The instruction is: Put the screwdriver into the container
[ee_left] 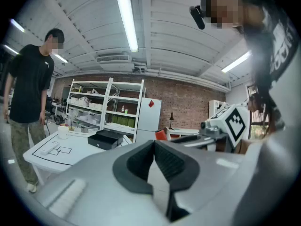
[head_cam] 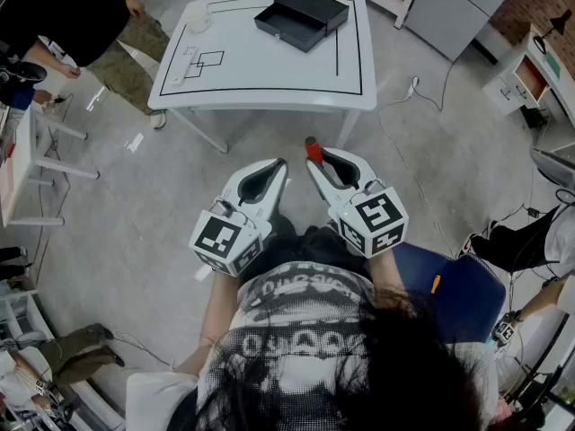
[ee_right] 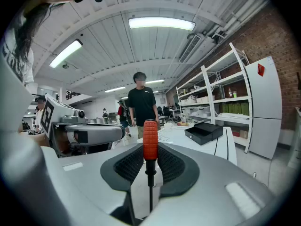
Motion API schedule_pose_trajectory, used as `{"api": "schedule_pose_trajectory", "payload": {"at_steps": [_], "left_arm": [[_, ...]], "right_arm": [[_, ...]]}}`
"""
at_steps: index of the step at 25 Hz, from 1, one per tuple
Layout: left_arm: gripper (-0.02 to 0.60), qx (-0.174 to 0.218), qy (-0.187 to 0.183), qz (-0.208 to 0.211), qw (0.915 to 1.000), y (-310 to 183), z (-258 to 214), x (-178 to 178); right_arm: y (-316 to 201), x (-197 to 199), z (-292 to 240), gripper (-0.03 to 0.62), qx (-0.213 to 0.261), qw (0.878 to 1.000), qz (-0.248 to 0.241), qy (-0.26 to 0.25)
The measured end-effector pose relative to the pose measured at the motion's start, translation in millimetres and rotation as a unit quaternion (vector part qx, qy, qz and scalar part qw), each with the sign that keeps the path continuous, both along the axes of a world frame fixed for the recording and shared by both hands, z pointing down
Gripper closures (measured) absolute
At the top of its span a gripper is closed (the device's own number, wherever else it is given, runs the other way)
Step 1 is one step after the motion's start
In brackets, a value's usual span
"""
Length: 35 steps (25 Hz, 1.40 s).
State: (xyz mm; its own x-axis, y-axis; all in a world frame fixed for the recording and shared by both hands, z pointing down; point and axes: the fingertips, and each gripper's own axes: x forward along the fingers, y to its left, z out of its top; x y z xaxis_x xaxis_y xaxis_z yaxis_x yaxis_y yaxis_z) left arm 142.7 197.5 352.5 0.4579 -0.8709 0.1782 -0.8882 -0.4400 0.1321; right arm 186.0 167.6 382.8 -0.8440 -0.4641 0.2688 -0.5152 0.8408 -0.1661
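Note:
My right gripper (head_cam: 316, 158) is shut on a screwdriver (head_cam: 313, 149) with a red handle that sticks out past the jaw tips. In the right gripper view the handle (ee_right: 150, 139) stands upright between the pads, and its dark shaft runs down between the jaws of the right gripper (ee_right: 150, 150). My left gripper (head_cam: 279, 166) is held beside it, shut and empty; the tips of the left gripper (ee_left: 154, 144) meet. Both are close to my body, well short of the table. The container, an open black box (head_cam: 302, 16), lies on the table's far right part and shows as a black box (ee_right: 203, 132) and as a black box (ee_left: 104, 139).
The white table (head_cam: 269, 83) has black lines marked on it, with a white cup (head_cam: 196, 18) and a flat white item (head_cam: 183, 65) at its left. A person (ee_right: 141, 108) stands by the table's left side. A blue seat (head_cam: 454, 287) is at my right. Shelves and a fridge (ee_right: 263, 107) stand beyond.

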Motion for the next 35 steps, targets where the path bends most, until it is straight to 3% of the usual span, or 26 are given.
{"api": "schedule_pose_trajectory", "payload": {"at_steps": [5, 19, 29, 35], "left_arm": [[0.581, 0.022, -0.016, -0.003, 0.9996, -14, 0, -1], [0.581, 0.0, 0.008, -0.017, 0.9998, -48, 20, -33], [0.581, 0.001, 0.015, -0.021, 0.9997, -139, 25, -104], [0.581, -0.001, -0.001, 0.012, 0.9999, -211, 24, -164]], "right_arm": [[-11, -3, -1, 0.503, 0.022, 1.0, -0.004, -0.014], [-40, -26, 23, 0.502, -0.005, 1.0, -0.013, 0.007], [-125, -79, 36, 0.502, -0.029, 0.999, 0.002, 0.015], [-197, -136, 43, 0.502, -0.053, 0.998, 0.037, 0.021]]}}
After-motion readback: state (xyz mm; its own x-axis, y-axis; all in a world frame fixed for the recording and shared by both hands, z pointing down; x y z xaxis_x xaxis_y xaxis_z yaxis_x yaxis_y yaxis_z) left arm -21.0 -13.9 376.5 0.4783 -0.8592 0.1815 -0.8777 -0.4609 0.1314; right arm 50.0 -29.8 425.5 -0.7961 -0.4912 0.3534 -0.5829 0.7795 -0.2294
